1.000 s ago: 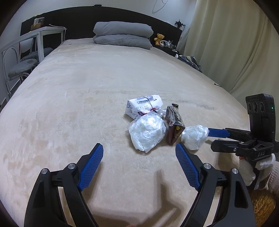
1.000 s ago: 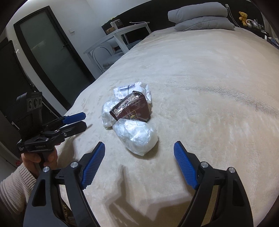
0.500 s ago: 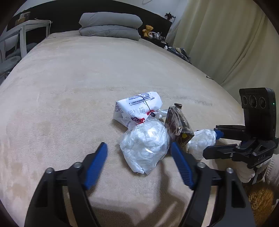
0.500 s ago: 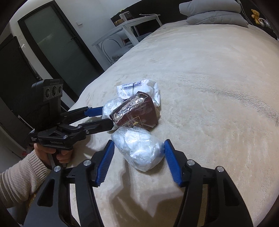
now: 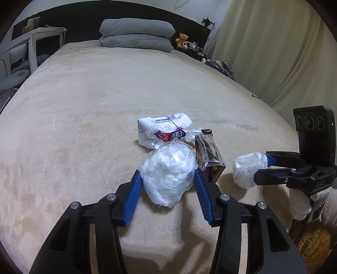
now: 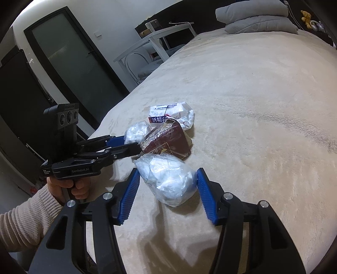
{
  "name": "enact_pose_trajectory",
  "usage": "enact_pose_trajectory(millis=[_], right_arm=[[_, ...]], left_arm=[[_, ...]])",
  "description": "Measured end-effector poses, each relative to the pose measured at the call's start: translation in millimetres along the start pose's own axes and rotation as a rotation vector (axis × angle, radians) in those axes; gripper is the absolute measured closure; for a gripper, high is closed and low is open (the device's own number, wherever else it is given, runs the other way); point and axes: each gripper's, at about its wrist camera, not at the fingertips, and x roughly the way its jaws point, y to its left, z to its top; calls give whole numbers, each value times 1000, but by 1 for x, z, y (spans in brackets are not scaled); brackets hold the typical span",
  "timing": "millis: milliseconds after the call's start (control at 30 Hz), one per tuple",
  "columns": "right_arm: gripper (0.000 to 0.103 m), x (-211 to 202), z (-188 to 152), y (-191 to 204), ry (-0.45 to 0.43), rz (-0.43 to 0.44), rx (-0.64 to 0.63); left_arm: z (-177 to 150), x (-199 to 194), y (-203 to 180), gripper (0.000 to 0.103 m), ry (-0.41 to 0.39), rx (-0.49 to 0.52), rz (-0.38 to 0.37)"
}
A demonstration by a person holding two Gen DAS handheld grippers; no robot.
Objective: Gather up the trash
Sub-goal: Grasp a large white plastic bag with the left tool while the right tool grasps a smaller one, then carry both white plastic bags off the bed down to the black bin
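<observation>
**Both grippers clamped on plastic wads**

As the jaws have just been closing, the left gripper (image 5: 166, 179) grasps the larger plastic wad (image 5: 168, 172) on the bed (image 5: 84, 105); the right gripper (image 6: 168, 181) pinches the smaller wad (image 5: 248, 169). Between them lies a brown wrapper (image 5: 208, 156); behind, a white printed packet (image 5: 162, 130). Pillows (image 5: 137, 33) farthest.

A wide bed (image 5: 94, 101) under a cream plush cover fills most of both views. At its head two grey pillows (image 5: 137, 34) lie stacked against a dark headboard (image 5: 84, 23). A small teddy bear (image 5: 181, 39) sits on a dark shelf by the head corner. Cream curtains (image 5: 273, 52) hang along one side. On the other side stand a white desk (image 6: 168, 33) and a chair (image 6: 134, 63), beyond them a dark-framed frosted-glass door (image 6: 69, 61) in a white wall (image 6: 113, 14).
</observation>
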Motion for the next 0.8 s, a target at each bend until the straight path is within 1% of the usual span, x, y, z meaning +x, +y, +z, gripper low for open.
enact_pose_trajectory(millis=[267, 467, 700, 800], right_arm=[[47, -17, -13, 6, -42, -23, 34], [47, -42, -22, 18, -100, -28, 47], [47, -70, -41, 30, -160, -30, 76], [47, -79, -52, 38, -172, -36, 75]], left_arm=[[-9, -33, -12, 54, -57, -18, 10], [-17, -57, -35, 54, -107, -35, -19], [-38, -78, -55, 54, -147, -53, -35], [-48, -89, -63, 54, -164, -61, -38]])
